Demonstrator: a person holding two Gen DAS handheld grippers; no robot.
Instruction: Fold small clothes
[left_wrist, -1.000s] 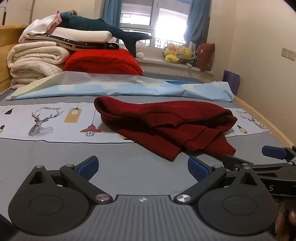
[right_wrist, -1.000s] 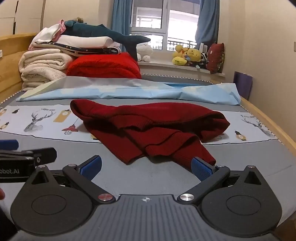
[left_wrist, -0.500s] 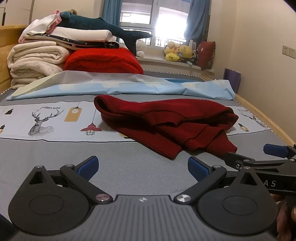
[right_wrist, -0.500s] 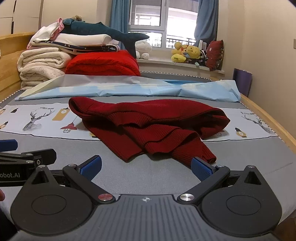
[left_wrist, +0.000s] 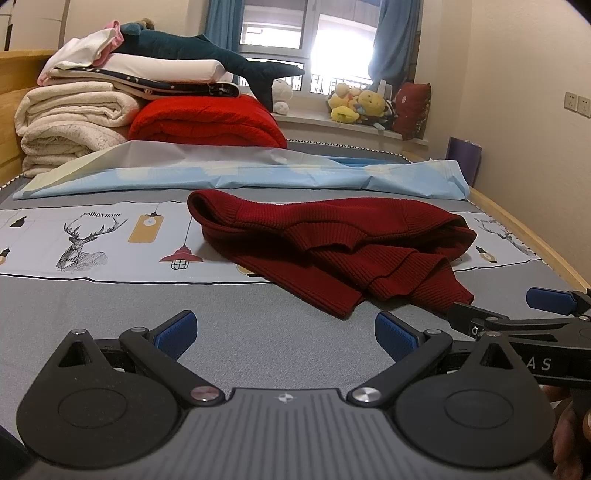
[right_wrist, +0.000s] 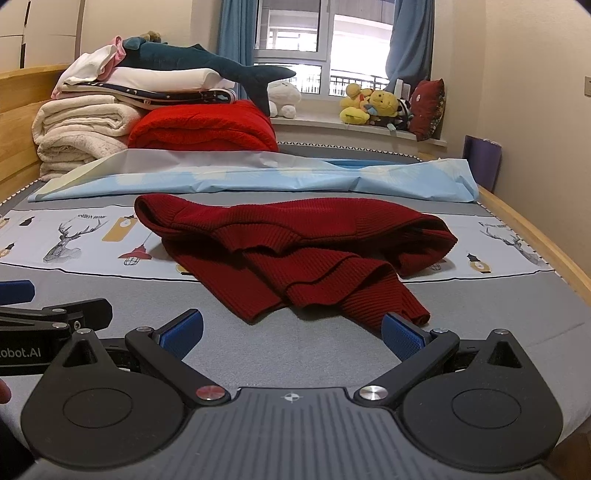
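Approach step: both left tool (left_wrist: 283, 328) and right tool (right_wrist: 291, 330) spread wide, empty, short of crumpled red sweater (right_wrist: 295, 243) on bed (right_wrist: 332, 354); next likely grab near hem.

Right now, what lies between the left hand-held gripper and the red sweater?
Only bare grey bedsheet separates the left hand-held gripper from the red sweater, seen in the left wrist view.

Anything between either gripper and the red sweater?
Nothing visible. Only bare grey bedsheet lies between the open left gripper and the red sweater. The open right gripper sits at its near hem, path clear.
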